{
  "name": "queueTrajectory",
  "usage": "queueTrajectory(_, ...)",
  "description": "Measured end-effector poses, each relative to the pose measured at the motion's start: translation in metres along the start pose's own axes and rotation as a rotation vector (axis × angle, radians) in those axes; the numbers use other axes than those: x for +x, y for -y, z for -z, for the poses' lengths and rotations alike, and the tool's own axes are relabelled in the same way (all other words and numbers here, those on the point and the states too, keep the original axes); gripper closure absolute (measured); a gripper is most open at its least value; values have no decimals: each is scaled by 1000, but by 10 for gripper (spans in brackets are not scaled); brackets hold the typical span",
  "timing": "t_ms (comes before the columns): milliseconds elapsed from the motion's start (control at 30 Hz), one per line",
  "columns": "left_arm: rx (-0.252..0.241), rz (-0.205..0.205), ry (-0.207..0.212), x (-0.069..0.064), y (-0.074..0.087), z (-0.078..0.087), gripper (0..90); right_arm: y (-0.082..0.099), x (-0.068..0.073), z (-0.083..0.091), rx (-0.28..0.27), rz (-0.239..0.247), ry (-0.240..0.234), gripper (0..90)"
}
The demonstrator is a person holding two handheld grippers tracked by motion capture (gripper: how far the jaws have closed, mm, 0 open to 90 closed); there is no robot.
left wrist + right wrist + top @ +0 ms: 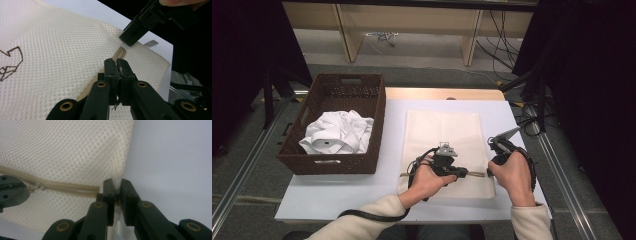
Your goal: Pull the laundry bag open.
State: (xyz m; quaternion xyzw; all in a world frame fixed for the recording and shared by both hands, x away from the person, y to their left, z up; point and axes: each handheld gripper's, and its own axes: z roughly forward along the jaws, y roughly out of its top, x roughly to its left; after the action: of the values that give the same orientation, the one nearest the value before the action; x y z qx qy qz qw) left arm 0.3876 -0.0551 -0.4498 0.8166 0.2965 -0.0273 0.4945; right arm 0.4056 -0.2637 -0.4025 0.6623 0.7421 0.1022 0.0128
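I am looking down on the desk (332, 192), where a brown wicker basket (377, 120) holding crumpled white clothes (339, 131) is sitting left of the cream mesh laundry bag (442, 130) lying flat at the centre. My left gripper (117, 65) is clamping its jaws on the bag's zipper (67, 187) near the front edge, while my right gripper (116, 188) is pinching the bag's right edge at the zipper's end.

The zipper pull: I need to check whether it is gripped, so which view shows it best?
The right gripper view: the zipper pull lies sharp beside the left tool. The left gripper view has it hidden at its jaws; the high view shows it tiny.
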Motion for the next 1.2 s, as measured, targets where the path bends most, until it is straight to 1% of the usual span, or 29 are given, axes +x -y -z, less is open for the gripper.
queueTrajectory(33,7,-10,-9,0,0,1,867,0,0,0,0,-7,-4,843)
queueTrajectory(67,2,-9,-5,-1,1,1,867,0,0,0,5,-9,14,843)
queueTrajectory(100,2,-9,-5,-1,1,1,868,0,0,0,5,-9,14,843)
queueTrajectory(133,4,-17,-4,0,1,1,868,0,0,0,0,-5,-4,843)
queueTrajectory(200,4,-4,7,1,0,2,867,-1,0,-1,6,-6,20,842)
queueTrajectory(267,5,-3,5,1,0,2,868,0,0,-1,3,-7,18,843)
queueTrajectory(333,4,-3,5,0,1,2,868,0,-1,-1,0,2,21,843)
queueTrajectory(367,6,-11,1,0,0,3,868,0,-1,-1,-2,3,9,843)
queueTrajectory(400,1,-7,-5,0,0,3,867,0,-1,-1,-1,1,18,843)
queueTrajectory(467,0,3,-4,1,0,4,867,0,-1,-1,2,1,21,843)
queueTrajectory(500,3,1,-6,1,1,4,867,0,-1,-2,0,5,20,843)
queueTrajectory(533,2,1,-9,1,1,4,868,0,-1,-1,5,-1,21,843)
queueTrajectory(600,2,-7,-5,0,1,5,868,0,-1,-1,2,7,21,843)
queueTrajectory(633,4,-11,-1,1,0,6,868,0,-1,-1,2,3,20,843)
queueTrajectory(667,-2,-5,-2,1,0,6,867,0,0,-1,2,-6,22,843)
queueTrajectory(700,-1,0,1,2,0,6,867,0,-1,-1,2,-5,22,843)
queueTrajectory(767,0,-5,-3,1,1,7,868,0,-1,-2,-2,1,23,843)
queueTrajectory(800,-1,-4,-4,1,1,7,868,0,-1,-1,5,3,24,843)
queueTrajectory(833,-9,3,-7,1,1,7,868,0,-1,-2,1,1,24,843)
queueTrajectory(867,-6,-1,-7,1,1,7,867,0,-1,-1,9,-12,13,843)
queueTrajectory(933,-7,1,-3,2,1,8,867,-1,0,-1,9,-24,22,843)
queueTrajectory(1000,-3,-3,-6,1,1,8,867,0,-2,-1,5,0,19,843)
queueTrajectory(1033,-3,-1,-10,1,1,9,868,0,-1,-2,2,-1,24,843)
queueTrajectory(1100,-2,-5,-4,2,0,10,868,0,0,-2,7,-6,23,843)
queueTrajectory(1133,-3,-1,-3,3,1,10,867,0,-2,-2,8,2,16,843)
queueTrajectory(1167,-2,0,-2,3,1,10,868,-1,-1,-1,13,-19,17,843)
queueTrajectory(1200,-2,-3,-3,2,1,10,868,0,0,-1,12,-21,23,843)
